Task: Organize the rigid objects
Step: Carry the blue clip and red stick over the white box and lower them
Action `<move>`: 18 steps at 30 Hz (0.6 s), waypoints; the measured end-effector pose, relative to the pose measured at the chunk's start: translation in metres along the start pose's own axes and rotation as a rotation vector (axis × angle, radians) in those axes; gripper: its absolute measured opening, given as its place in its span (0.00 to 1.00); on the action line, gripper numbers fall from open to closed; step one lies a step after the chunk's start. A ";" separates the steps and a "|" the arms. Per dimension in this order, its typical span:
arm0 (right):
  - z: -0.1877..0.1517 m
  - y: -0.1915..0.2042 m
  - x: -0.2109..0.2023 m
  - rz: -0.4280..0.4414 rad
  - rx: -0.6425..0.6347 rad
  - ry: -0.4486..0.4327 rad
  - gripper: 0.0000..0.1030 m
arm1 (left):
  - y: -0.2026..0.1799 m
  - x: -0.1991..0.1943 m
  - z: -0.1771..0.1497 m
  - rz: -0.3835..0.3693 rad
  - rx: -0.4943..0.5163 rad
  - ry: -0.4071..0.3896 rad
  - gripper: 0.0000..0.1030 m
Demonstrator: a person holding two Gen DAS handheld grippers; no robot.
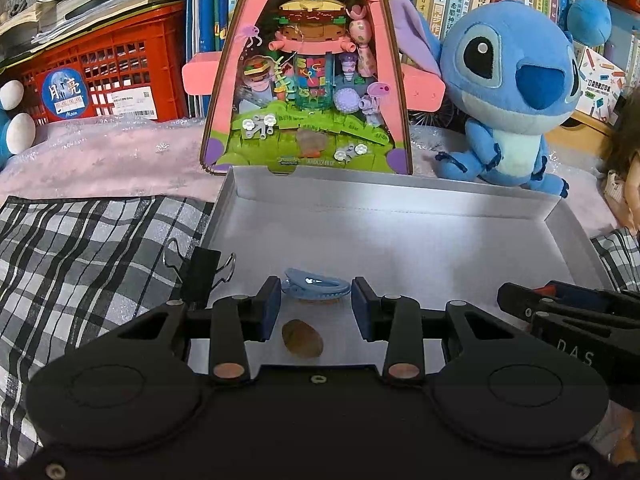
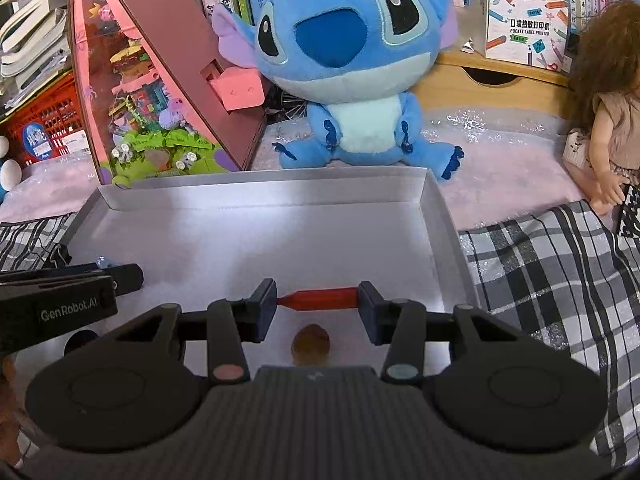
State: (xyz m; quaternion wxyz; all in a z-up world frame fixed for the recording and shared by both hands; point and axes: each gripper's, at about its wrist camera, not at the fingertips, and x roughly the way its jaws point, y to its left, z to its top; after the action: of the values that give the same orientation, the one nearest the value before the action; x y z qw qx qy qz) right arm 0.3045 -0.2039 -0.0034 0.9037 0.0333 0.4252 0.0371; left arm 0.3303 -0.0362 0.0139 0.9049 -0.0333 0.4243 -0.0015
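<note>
Centrally, in both views, a shallow grey cardboard tray (image 1: 400, 236) is lying on a black-and-white checked cloth (image 1: 80, 248), filling the middle of each frame.

From the left wrist camera, the left gripper (image 1: 316, 300) is sitting at the lower centre of the frame with its two fingers standing apart, gripping nothing. A light blue plastic clip (image 1: 316, 286) is resting on the tray floor just beyond the gap between the fingertips; whether it is touching either pad cannot be told. A black binder clip (image 1: 200, 276) is standing at the tray's left edge, in the lower left of the frame. At the right edge of this frame, the other gripper is showing as a dark shape.

From the right wrist camera, the right gripper (image 2: 318, 299) is occupying the lower centre of the frame, its fingers clamping a red pen-like object (image 2: 320, 298) lengthwise, one end against each pad, over the near part of the tray (image 2: 260, 232).

Behind the tray, across the upper half of both frames, a blue plush toy (image 2: 340, 80) is sitting upright beside a pink triangular toy box (image 1: 308, 80). A doll (image 2: 604, 120) is sitting at the right edge of the right wrist frame, and bookshelves are filling the top.
</note>
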 end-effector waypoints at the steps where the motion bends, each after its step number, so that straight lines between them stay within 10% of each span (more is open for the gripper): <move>1: 0.000 0.000 0.000 0.000 -0.001 -0.001 0.49 | 0.000 0.000 0.000 0.000 0.000 -0.001 0.35; 18: -0.004 0.000 -0.002 0.003 -0.012 -0.026 0.51 | -0.001 -0.002 -0.002 0.003 0.017 -0.024 0.36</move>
State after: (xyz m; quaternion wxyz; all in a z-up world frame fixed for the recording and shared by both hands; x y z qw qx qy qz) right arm 0.2999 -0.2036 -0.0042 0.9092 0.0288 0.4133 0.0406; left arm 0.3272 -0.0370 0.0144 0.9102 -0.0250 0.4135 -0.0036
